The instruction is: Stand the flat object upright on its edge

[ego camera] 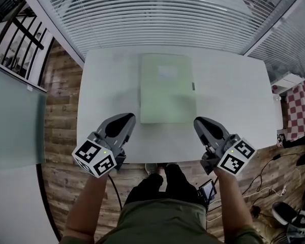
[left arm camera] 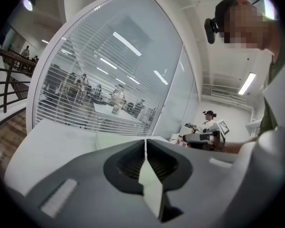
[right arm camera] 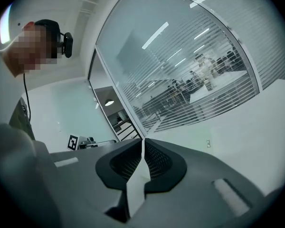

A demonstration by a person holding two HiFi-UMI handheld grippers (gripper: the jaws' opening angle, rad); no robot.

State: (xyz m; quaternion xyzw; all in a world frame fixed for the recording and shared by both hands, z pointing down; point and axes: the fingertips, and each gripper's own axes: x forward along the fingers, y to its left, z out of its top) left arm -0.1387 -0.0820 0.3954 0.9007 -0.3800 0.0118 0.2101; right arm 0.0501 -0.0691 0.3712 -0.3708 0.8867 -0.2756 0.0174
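Task not started, as far as the pictures show. The flat object (ego camera: 166,88), a pale green folder or thin book, lies face-down-flat on the white desk (ego camera: 107,85), upper centre of the head view, its near edge toward the person and no edge lifted. Left gripper (ego camera: 126,117) sits at lower left of that frame, just beside the object's near left corner but apart from it. Right gripper (ego camera: 200,121) sits at lower right, near the near right corner, also not touching. Left gripper view: fingers (left arm camera: 92,172) pressed together, nothing between them. A pale greenish strip just above the tips is probably the object (left arm camera: 114,140), but it's low in the frame and hard to be sure. Right gripper view: fingers (right arm camera: 190,175) likewise closed and empty, with only the glass wall and blinds beyond. Done: nothing but both grippers flanking the near edge. Left: get under or against an edge, tip the object up, steady it on its edge, release.
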